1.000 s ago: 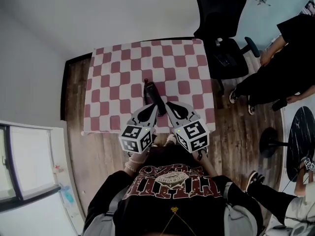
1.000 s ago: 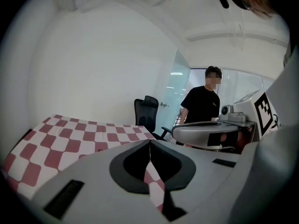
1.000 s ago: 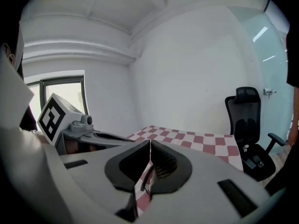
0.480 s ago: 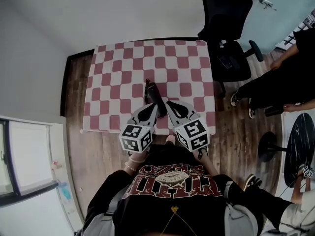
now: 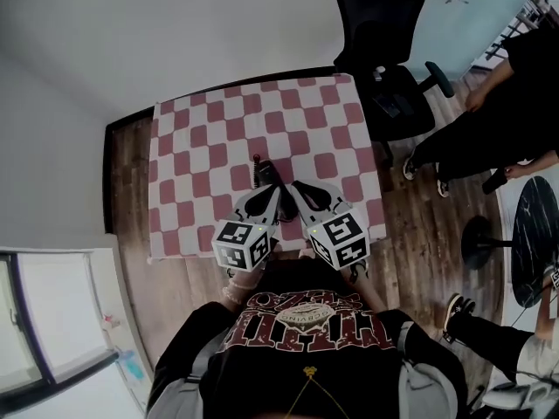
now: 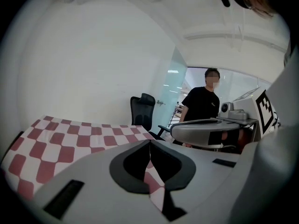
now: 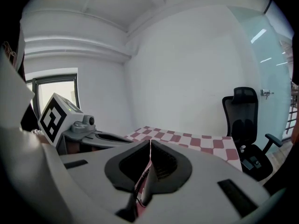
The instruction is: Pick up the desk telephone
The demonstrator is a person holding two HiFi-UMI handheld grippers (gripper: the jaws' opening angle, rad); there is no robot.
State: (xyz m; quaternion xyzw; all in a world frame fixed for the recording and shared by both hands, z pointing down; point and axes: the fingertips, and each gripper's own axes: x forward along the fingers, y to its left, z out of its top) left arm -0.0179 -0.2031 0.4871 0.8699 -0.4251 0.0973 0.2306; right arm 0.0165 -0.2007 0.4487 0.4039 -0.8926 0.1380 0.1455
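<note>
Approach comes first: in the head view the desk telephone (image 5: 265, 173), a dark narrow shape, lies mid-frame on the checked tablecloth (image 5: 201, 147), just above the tips of the left gripper (image 5: 276, 192) and right gripper (image 5: 295, 187), which sit side by side near the cloth's lower edge. The left gripper view shows its jaws pressed together on nothing, with cloth, an office chair (image 6: 141, 110) and a bystander (image 6: 204, 101) beyond and no telephone in sight. The right gripper view likewise shows jaws closed and empty, so the sound move, I judge, is to part one pair before reaching, then straddle the phone's narrow body squarely.
</note>
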